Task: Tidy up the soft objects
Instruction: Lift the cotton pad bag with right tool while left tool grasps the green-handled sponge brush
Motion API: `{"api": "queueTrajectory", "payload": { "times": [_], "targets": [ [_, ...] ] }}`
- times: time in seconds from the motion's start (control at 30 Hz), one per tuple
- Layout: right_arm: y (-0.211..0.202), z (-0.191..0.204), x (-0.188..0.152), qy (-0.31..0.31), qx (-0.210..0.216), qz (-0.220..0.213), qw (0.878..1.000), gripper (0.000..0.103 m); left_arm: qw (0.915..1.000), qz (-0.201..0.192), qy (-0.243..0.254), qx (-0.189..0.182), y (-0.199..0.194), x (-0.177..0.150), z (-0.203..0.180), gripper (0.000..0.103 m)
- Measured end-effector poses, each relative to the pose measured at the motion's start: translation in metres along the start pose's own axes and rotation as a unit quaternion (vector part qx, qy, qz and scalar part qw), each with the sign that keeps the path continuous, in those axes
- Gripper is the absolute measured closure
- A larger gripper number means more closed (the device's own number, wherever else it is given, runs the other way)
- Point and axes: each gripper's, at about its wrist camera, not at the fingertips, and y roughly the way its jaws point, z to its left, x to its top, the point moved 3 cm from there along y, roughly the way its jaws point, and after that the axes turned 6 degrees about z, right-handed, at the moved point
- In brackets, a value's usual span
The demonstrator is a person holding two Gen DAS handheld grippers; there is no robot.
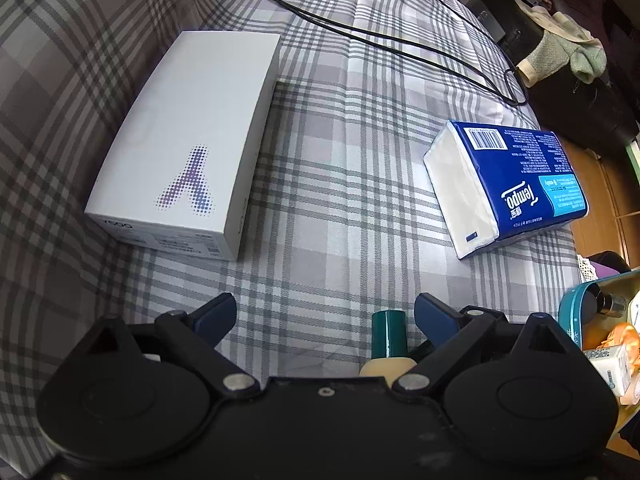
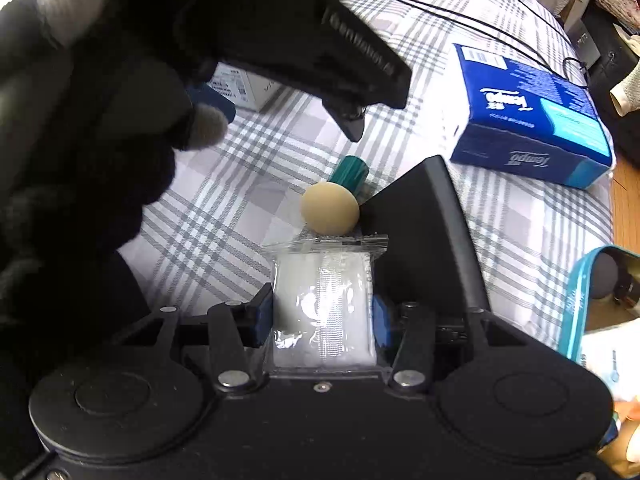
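With my right gripper [image 2: 322, 318] clamped on a clear plastic packet of white wadding [image 2: 324, 308], both blue pads press its sides; packet sticks out forward between the fingers, crinkly film, soft fill, sealed crimped top edge.

Left gripper [image 1: 324, 314] spread wide, nothing between the pads, hovering over the bed. Just inside its right finger sits a small bottle [image 1: 389, 340]: teal cylindrical cap, round beige body, lying on the sheet. Contact with the finger: can't tell.

Same bottle in the right view [image 2: 334, 200], just ahead of the packet's top edge, touching or nearly.

Grey-white plaid bedsheet [image 1: 340, 184], flat woven fabric, mostly free in the middle. White rigid box [image 1: 188, 136] on the left, sharp corners, dotted purple logo. Blue tissue pack [image 1: 508, 184] on the right near the bed edge, soft film wrap, white end face. 2 of them well apart, open lane between.

Black cable [image 1: 360, 28] loops across the far side. Teal-rimmed container [image 1: 580, 304] at right edge, holding mixed items.

Gloved hand [image 2: 80, 140] and the left tool fill the upper left of the right view.
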Motion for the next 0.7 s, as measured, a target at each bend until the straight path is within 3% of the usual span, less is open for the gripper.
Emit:
{"api": "queueTrajectory", "payload": {
  "times": [0.13,0.23,0.33,0.43,0.5,0.53,0.6,0.7],
  "targets": [
    [-0.025,-0.004,-0.007,-0.004,0.0,-0.003,1.0,0.055,0.9977,0.007,0.061,-0.029,-0.006,0.006,-0.01,0.007],
    [-0.04,-0.01,-0.01,-0.003,0.002,-0.014,1.0,0.055,0.9859,-0.029,0.164,0.008,-0.016,0.009,-0.023,0.007],
    [-0.046,-0.023,-0.007,0.002,0.0,-0.022,1.0,0.055,0.9644,-0.04,0.26,0.026,-0.018,0.006,-0.032,0.007],
    [-0.049,-0.026,-0.009,0.004,-0.005,-0.022,1.0,0.055,0.9202,-0.07,0.382,0.051,-0.019,-0.011,-0.045,0.007],
    [-0.053,-0.029,-0.012,0.003,-0.009,-0.018,1.0,0.055,0.8864,-0.071,0.453,0.06,-0.018,-0.029,-0.052,0.007],
    [-0.055,-0.03,-0.014,0.004,-0.01,-0.017,1.0,0.055,0.8742,-0.069,0.477,0.058,-0.018,-0.036,-0.054,0.007],
    [-0.059,-0.034,-0.015,0.006,-0.01,-0.014,1.0,0.055,0.863,-0.055,0.501,0.041,-0.015,-0.046,-0.054,0.008],
    [-0.063,-0.039,-0.015,0.012,-0.012,-0.012,1.0,0.055,0.8628,-0.033,0.504,0.025,-0.004,-0.051,-0.054,0.01]
  ]
}}
